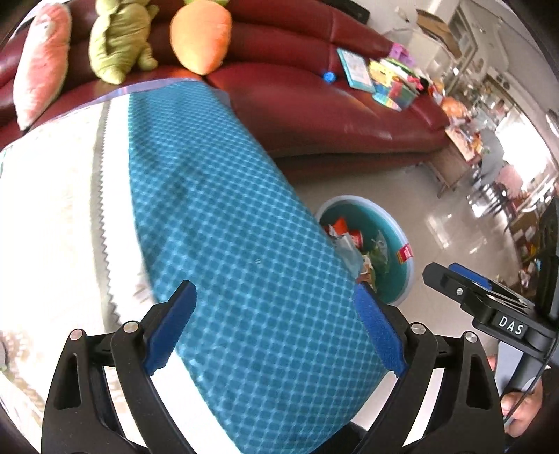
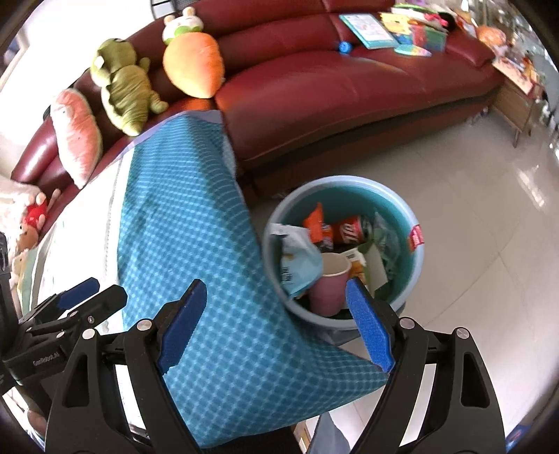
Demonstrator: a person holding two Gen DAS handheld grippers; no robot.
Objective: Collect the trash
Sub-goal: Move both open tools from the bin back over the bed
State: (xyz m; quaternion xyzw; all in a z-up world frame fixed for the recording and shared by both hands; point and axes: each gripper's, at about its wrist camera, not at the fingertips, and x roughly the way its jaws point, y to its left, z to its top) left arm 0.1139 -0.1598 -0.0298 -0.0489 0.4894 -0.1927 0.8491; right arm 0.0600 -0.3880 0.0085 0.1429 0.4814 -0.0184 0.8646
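A teal round bin [image 2: 401, 206] stands on the floor beside the table and holds several wrappers, a red can [image 2: 351, 228] and a pink paper cup [image 2: 330, 283]. The bin also shows in the left wrist view [image 1: 401, 244], partly hidden by the table edge. My right gripper [image 2: 279, 324] is open and empty, above the table corner just short of the bin. My left gripper [image 1: 276, 328] is open and empty over the blue checked tablecloth [image 1: 227, 209]. The right gripper also shows at the right of the left wrist view [image 1: 489, 297].
A dark red leather sofa [image 2: 332, 87] runs behind the table, with a carrot plush [image 2: 194, 66], a green dinosaur plush [image 2: 125, 87] and children's books [image 2: 370, 28] on it. Glossy tiled floor [image 2: 471, 227] lies right of the bin. A wooden side table [image 1: 454, 160] stands at the sofa's end.
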